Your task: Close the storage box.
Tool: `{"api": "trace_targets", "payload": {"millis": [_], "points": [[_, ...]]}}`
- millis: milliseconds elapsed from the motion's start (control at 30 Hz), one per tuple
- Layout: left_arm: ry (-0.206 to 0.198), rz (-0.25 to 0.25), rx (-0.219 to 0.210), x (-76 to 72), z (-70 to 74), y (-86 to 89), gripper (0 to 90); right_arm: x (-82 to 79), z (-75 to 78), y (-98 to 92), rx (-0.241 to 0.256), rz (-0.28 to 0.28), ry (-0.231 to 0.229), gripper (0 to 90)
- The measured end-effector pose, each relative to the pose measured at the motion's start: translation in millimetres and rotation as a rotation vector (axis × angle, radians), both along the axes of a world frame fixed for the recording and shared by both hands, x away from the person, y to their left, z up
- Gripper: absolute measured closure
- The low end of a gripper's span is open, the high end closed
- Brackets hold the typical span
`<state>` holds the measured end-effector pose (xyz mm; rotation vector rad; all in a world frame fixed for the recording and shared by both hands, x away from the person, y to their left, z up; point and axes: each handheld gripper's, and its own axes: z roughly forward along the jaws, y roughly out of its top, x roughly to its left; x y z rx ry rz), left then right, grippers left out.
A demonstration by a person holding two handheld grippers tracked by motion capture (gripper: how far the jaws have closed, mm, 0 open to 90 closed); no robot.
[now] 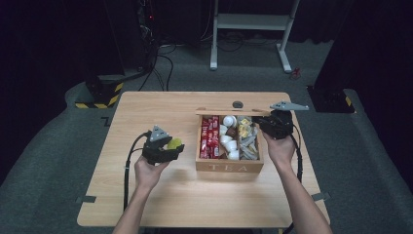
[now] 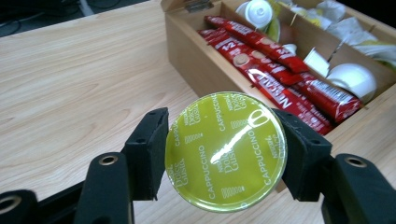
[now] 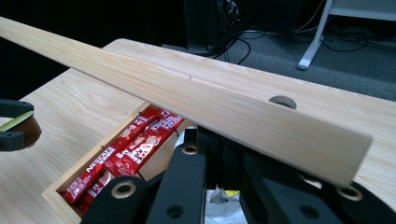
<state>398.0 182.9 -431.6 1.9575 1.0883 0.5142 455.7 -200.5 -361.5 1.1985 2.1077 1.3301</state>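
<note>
A round yellow-green capsule [image 2: 226, 151] marked CAPPUCCINO sits between the jaws of my left gripper [image 2: 224, 149], which is shut on its sides. In the high view that gripper [image 1: 175, 147] holds the capsule [image 1: 174, 143] just above the table, left of the wooden tea box [image 1: 229, 166]. The box's lid [image 1: 231, 111] stands raised, and my right gripper [image 1: 260, 122] is shut on its right end. In the right gripper view the lid [image 3: 210, 98] crosses the frame above my jaws. Red sachets [image 1: 209, 136], white capsules [image 1: 229, 141] and paper packets [image 1: 247, 136] fill the box.
The light wooden table [image 1: 146, 195] has a round hole [image 1: 237, 104] behind the box. Bare tabletop lies to the left and front. Beyond it on the floor stand a white frame [image 1: 251, 22], cables and a black-yellow striped base [image 1: 100, 95].
</note>
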Motion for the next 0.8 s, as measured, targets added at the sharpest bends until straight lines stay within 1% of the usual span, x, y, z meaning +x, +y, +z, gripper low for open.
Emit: {"api": "trace_targets", "payload": {"millis": [67, 200, 233, 267, 300, 600, 667, 700, 733, 800], "points": [[0.003, 0.005, -0.003, -0.6, -1.2, 0.9, 41.0, -0.1, -0.1, 0.0, 0.0, 0.0, 0.0, 89.3], [0.01, 0.022, 0.007, -2.5, -6.1, 7.0, 40.9, -0.2, -0.1, 0.2, 0.002, -0.002, 0.0, 89.3], [0.009, 0.035, 0.004, -4.1, -8.0, 10.3, 40.9, -0.1, 0.1, 0.2, -0.001, -0.002, 0.0, 89.2], [0.009, 0.035, 0.004, -4.1, -8.0, 10.3, 40.9, -0.1, 0.1, 0.2, -0.001, -0.002, 0.0, 89.2], [0.012, 0.041, -0.004, -4.9, -10.4, 13.8, 40.9, -0.5, -0.3, 0.3, 0.001, -0.003, 0.001, 89.3], [0.027, 0.072, -0.009, -5.7, -21.0, 21.2, 40.9, -0.3, -0.3, 0.7, -0.001, -0.004, 0.002, 89.3], [0.031, 0.077, -0.005, -5.3, -24.8, 22.9, 40.9, -0.2, -0.5, 0.5, -0.003, -0.003, -0.001, 89.4], [0.041, 0.087, -0.002, -4.5, -29.6, 23.4, 40.9, -0.1, -0.2, 0.6, -0.003, -0.003, 0.001, 89.3], [0.041, 0.087, -0.002, -4.5, -29.6, 23.4, 40.9, -0.1, -0.2, 0.6, -0.003, -0.003, 0.001, 89.3], [0.05, 0.092, 0.001, -3.4, -34.9, 23.4, 40.9, -0.2, -0.5, 0.6, -0.001, -0.004, 0.001, 89.3]]}}
